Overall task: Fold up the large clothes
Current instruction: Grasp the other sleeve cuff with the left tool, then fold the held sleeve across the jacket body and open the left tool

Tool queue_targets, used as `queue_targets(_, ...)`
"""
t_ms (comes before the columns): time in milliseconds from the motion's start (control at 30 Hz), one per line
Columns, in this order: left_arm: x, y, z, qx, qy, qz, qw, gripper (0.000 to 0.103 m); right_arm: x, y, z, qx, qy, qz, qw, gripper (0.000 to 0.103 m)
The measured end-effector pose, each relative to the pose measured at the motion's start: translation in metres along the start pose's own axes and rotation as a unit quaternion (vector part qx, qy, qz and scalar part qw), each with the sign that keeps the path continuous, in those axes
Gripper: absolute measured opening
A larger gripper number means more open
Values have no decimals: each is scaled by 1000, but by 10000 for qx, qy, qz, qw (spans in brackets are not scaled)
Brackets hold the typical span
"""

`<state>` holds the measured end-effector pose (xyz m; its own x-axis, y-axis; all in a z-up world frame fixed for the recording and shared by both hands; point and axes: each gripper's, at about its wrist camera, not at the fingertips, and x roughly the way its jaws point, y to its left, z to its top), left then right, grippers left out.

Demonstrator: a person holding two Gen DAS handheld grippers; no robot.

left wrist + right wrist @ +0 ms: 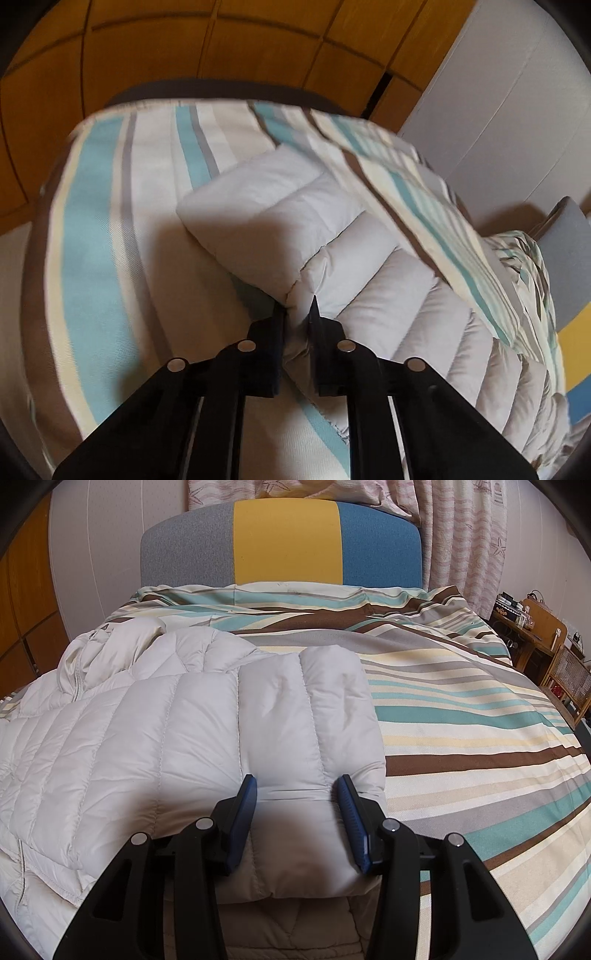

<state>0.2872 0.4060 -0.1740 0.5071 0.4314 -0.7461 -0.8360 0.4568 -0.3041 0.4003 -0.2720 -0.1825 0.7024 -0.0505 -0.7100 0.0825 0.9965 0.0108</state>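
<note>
Black fingers of the left gripper (297, 314) sit right up front in the left wrist view, pinched nearly together on a pleat of the puffy white jacket (325, 236). The fabric bunches up between the tips, so that reads as a real grip, not just a touch.

Over on the other side, the right gripper (299, 790) has its blue pads (352, 812) partway apart, and they're squeezing a fat quilted bit of the same jacket (207, 716). Looks like a sleeve or side panel already laid over the body, with the padding bulging up between the pads.

The jacket lies spread on the striped bedspread (461, 738). In the right wrist view its bulk runs off to the left and up toward the headboard (284, 542), with the collar end at the far left. So the long axis goes roughly away from the fingers, and both hands hold spots along the near end.

My guess is the next move swings the held edges across or up the body, and which way the padding lies from each grip decides it.

Room-wise, there's lots of bare bedspread to the right of the jacket. On the left side, the bed edge and the wooden wardrobe (221, 48) are closer, and a rumpled duvet fold (424, 206) sits just beside the jacket.
</note>
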Motion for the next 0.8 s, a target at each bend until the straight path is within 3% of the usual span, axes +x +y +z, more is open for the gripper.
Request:
queue_targets(200, -44, -24, -8, 390, -873, 11, 9954, 9, 0, 0, 0, 0, -1, -2, 10000, 46)
queue_targets(300, -74, -48, -15, 726, -1338, -262, 9880, 9, 0, 1, 0, 4, -2, 1, 10000, 46)
queue_targets(400, -94, -69, -22, 1044, -1561, -507, 9809, 9, 0, 0, 1, 3, -3, 0, 10000, 46)
queue_targets(500, -121, -95, -38, 1439, -1830, -895, 9684, 9, 0, 0, 1, 3, -3, 0, 10000, 46)
queue_targets(800, -165, -153, -92, 2243, -1808, -1789, 9407, 9, 0, 0, 1, 6, -6, 4, 10000, 46)
